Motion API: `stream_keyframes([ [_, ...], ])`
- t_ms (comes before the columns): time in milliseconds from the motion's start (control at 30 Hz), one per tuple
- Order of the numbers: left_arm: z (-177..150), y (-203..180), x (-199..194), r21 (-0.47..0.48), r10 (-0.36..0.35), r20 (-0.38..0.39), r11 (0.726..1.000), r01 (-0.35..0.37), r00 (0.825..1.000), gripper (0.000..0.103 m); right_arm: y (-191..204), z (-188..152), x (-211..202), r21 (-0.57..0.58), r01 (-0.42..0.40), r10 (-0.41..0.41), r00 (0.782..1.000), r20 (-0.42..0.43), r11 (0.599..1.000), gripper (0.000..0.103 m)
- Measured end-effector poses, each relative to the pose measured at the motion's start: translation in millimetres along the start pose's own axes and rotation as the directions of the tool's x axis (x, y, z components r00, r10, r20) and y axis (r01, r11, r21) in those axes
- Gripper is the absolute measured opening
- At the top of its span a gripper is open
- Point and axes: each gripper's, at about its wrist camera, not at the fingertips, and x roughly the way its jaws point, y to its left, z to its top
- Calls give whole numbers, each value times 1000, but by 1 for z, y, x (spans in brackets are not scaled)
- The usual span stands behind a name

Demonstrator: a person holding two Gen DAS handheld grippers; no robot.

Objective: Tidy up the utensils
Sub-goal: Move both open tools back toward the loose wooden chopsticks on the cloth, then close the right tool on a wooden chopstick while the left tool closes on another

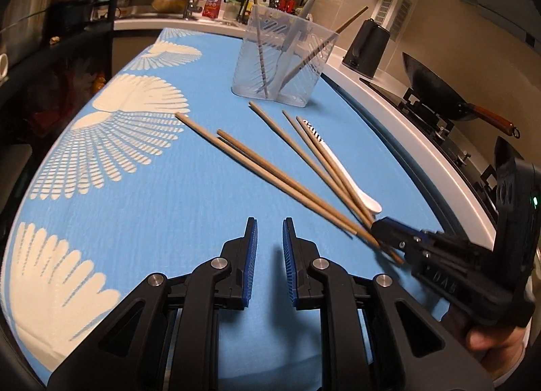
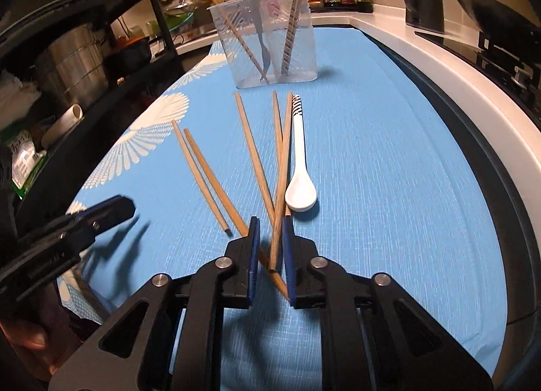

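Observation:
Several wooden chopsticks [image 1: 270, 173] [image 2: 252, 154] and a white spoon [image 1: 341, 171] [image 2: 299, 167] lie on the blue cloth [image 1: 152, 208] [image 2: 389, 188]. A clear plastic holder [image 1: 280, 59] [image 2: 267, 39] at the far end holds chopsticks and a grey fork. My right gripper [image 2: 270, 225] [image 1: 380, 232] is open, its jaws around the near ends of crossed chopsticks, not clamped. My left gripper [image 1: 269, 227] [image 2: 118, 208] is open and empty, just above the cloth to the left of the pile.
A white counter edge [image 1: 389, 113] runs along the right, with a black kettle [image 1: 367, 47], a wok [image 1: 439, 86] and a stove beyond. A sink and bottles stand at the back. A dark shelf with a steel pot [image 2: 71, 63] stands at the left.

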Motion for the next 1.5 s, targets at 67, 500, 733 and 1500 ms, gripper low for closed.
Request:
stream_keyframes([
  [67, 2, -3, 10, -24, -7, -30, 1000, 6, 1000, 16, -1, 0, -3, -4, 3, -3, 1000, 6, 1000, 5],
  [500, 20, -40, 57, -131, 61, -156, 988, -82, 986, 38, -44, 13, -40, 87, 26, -37, 991, 126, 996, 4],
  [733, 14, -41, 46, -15, 144, -172, 989, -148, 975, 16, -62, -1, -24, 107, 65, -73, 995, 71, 992, 5],
  [1500, 24, -48, 59, -74, 212, -160, 971, -225, 964, 36, -60, -14, -13, 97, 107, -113, 992, 51, 990, 8],
])
